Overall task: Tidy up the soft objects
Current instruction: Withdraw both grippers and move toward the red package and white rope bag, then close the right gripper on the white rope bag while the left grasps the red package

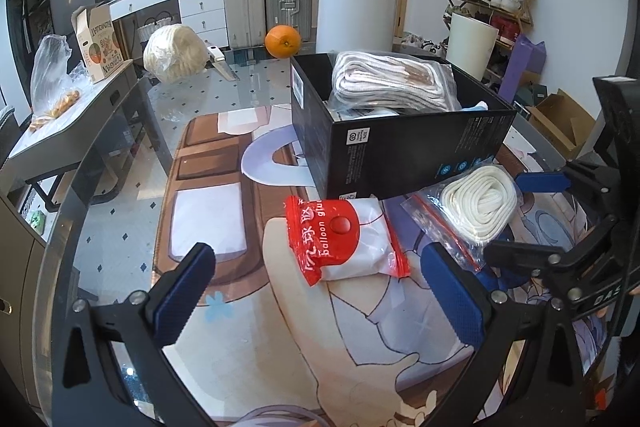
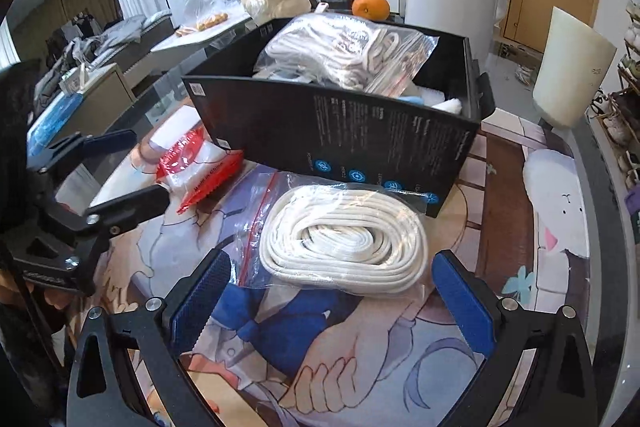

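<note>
Inside the black box point(image 2: 352, 139): a bagged rope bundle point(image 2: 344, 55) on top, blue and white items beneath mostly hidden. On the mat just beside the box: bagged white rope coil point(image 2: 344, 243) before the wide-open right gripper point(image 2: 332, 303), red-and-white packet point(image 1: 344, 239) before the wide-open left gripper point(image 1: 320, 291).

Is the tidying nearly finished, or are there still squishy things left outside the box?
Partly done. One bag of rope already sits in the black box. Nothing is in hand: the left gripper and right gripper are both open. Still on the mat are the coiled white rope bag, right before the right gripper, and the red balloon glue packet, before the left.
</note>
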`<action>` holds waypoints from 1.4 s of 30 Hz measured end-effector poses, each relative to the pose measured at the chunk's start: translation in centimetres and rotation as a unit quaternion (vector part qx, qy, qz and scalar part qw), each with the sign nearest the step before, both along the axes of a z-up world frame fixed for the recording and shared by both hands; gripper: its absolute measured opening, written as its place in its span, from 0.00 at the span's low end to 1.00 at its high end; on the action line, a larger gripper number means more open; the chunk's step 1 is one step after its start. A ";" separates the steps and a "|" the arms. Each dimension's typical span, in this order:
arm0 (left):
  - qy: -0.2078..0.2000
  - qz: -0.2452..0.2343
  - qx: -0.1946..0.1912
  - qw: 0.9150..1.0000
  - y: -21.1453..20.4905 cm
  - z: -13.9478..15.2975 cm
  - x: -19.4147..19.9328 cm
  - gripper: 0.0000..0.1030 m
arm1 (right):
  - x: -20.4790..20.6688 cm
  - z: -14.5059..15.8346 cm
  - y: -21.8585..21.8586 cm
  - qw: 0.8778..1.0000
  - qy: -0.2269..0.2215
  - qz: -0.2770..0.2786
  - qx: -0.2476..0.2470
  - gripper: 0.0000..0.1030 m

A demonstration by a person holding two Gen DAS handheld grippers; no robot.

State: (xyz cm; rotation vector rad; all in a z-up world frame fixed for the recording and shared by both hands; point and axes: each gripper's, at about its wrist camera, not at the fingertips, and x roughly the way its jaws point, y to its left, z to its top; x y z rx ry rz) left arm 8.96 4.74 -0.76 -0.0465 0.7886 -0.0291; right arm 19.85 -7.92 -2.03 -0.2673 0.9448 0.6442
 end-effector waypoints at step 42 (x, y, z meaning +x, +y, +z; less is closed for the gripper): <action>0.040 -0.004 -0.013 0.999 0.1 -1.0 1.3 1.00 | -0.8 -0.4 2.2 0.999 -0.021 -0.002 -0.024 0.62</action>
